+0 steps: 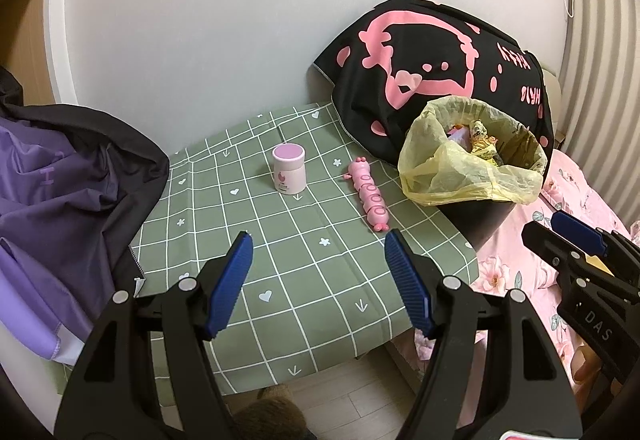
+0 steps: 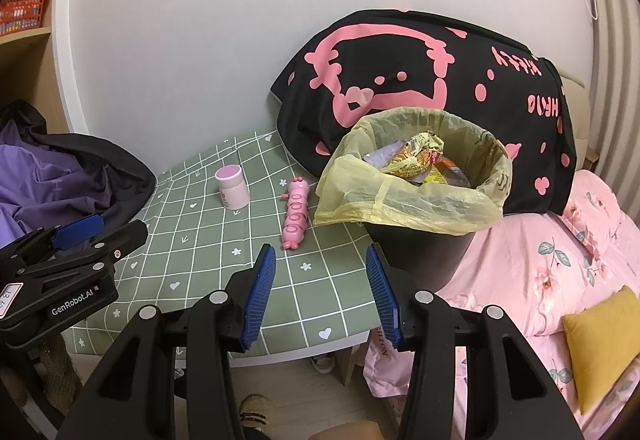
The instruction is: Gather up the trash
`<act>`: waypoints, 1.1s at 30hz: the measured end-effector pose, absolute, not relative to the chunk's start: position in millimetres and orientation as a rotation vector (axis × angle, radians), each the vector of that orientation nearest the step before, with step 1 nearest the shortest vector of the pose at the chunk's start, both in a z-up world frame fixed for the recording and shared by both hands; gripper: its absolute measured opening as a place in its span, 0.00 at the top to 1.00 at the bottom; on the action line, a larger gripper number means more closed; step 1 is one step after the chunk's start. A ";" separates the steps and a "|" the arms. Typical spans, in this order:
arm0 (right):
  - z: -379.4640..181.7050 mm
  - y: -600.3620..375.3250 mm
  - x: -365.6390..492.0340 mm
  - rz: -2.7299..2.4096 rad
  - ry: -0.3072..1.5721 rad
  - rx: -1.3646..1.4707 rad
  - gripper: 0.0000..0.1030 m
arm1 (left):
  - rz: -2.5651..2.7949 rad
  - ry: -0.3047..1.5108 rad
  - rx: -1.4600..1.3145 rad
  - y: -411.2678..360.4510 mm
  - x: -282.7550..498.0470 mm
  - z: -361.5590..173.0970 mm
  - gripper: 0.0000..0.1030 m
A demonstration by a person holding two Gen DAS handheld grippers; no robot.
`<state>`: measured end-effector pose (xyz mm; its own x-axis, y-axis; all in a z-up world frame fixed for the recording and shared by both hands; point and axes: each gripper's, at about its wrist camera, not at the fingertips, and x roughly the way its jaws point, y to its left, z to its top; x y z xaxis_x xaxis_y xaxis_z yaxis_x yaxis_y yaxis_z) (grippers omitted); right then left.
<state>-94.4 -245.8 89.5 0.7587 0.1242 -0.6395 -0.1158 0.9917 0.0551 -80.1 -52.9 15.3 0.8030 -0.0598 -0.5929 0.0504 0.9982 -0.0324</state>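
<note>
A black trash bin (image 1: pixel 490 218) (image 2: pixel 420 260) lined with a yellow bag (image 1: pixel 460 176) (image 2: pixel 400 196) stands at the table's right edge, with crumpled wrappers (image 2: pixel 416 160) inside. My left gripper (image 1: pixel 318 244) is open and empty above the green checked tablecloth (image 1: pixel 280 260). My right gripper (image 2: pixel 320 256) is open and empty, just left of the bin, and shows from the side in the left wrist view (image 1: pixel 576 236). A pink-lidded jar (image 1: pixel 289 172) (image 2: pixel 232 186) and a pink caterpillar toy (image 1: pixel 370 196) (image 2: pixel 295 212) sit on the cloth.
A black pillow with a pink cat print (image 1: pixel 432 72) (image 2: pixel 420 80) leans on the wall behind the bin. A purple and black jacket (image 1: pixel 60 180) (image 2: pixel 60 176) lies at the left. A pink floral bed (image 2: pixel 560 260) with a yellow cushion (image 2: pixel 604 344) is at the right.
</note>
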 end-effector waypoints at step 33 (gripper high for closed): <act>90.4 -252.2 -94.6 0.127 0.692 0.015 0.57 | -0.082 0.635 -0.009 -55.9 -80.6 15.0 0.37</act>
<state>-94.6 -252.2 90.4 0.7629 0.1212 -0.6351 -0.1115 0.9922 0.0553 -80.6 -55.9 15.0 0.8017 -0.0794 -0.5925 0.0739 0.9967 -0.0336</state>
